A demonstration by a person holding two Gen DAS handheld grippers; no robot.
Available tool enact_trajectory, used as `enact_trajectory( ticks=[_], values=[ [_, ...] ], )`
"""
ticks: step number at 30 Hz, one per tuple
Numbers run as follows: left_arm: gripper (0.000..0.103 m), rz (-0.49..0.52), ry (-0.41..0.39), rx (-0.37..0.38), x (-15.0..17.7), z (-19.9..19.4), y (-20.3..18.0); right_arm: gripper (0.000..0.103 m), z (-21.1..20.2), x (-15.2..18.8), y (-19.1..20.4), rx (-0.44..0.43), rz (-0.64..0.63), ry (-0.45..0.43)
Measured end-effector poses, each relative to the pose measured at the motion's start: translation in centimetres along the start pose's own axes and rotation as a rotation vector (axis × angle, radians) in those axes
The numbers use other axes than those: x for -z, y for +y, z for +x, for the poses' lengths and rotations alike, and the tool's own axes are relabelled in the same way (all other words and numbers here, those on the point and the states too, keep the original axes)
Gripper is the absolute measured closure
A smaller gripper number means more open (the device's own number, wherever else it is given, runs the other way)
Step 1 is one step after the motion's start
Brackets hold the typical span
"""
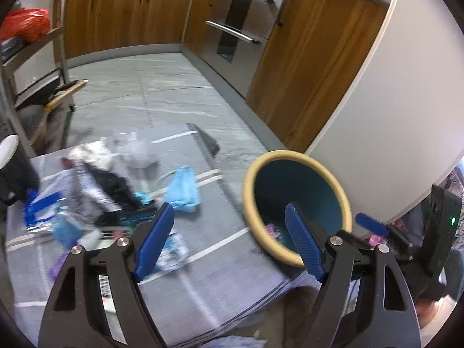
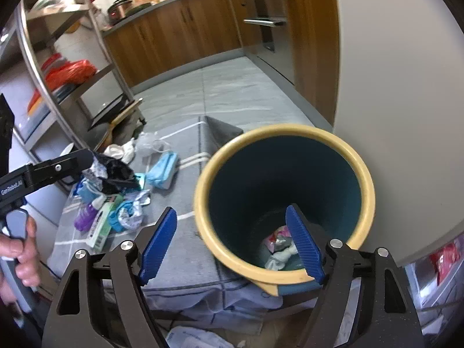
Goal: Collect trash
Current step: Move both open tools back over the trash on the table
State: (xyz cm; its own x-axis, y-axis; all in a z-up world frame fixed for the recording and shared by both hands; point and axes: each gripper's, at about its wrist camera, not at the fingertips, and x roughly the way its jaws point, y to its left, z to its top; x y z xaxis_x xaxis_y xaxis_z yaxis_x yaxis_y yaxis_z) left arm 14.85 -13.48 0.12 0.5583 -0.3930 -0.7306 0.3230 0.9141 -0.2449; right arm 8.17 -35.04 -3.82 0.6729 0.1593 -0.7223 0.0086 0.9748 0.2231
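1. Trash (image 2: pixel 116 203) lies in a loose heap on a grey mat (image 2: pixel 185 249) spread over the tiled floor (image 2: pixel 232 92): a blue face mask (image 2: pixel 162 169), a purple bottle (image 2: pixel 84 217), a flat green-and-white box (image 2: pixel 103 224), and crumpled black, white and blue wrappers.
2. Box and bottle lie flat, their long axes running roughly from the near left toward the far right.
3. Bin (image 2: pixel 368 179), teal with a cream rim, stands upright just right of the heap, mouth up; some pink and white scraps (image 2: pixel 278 246) sit at its bottom.
4. Right gripper (image 2: pixel 232 243) hangs over the bin's near rim, fingers spread, nothing between them.
5. Left gripper (image 1: pixel 229 243) hovers between heap and bin, fingers spread and empty.
6. A metal shelf rack (image 2: pixel 72 66) stands behind the heap; wooden cabinets (image 2: pixel 174 29) line the far wall.
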Motion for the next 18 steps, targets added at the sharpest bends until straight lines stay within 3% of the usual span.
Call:
enact_trajectory(
  ticks=[13,18],
  values=[
    [0.024,0.005,0.05,-0.194,0.2,-5.7,10.1,0.022,0.8,-1.8,7.2,-0.084,-0.151,0.026],
    [0.024,-0.044,0.051,-0.185,0.0,-5.3,12.4,0.022,1.8,-3.0,9.5,-0.113,-0.181,0.048]
  ],
)
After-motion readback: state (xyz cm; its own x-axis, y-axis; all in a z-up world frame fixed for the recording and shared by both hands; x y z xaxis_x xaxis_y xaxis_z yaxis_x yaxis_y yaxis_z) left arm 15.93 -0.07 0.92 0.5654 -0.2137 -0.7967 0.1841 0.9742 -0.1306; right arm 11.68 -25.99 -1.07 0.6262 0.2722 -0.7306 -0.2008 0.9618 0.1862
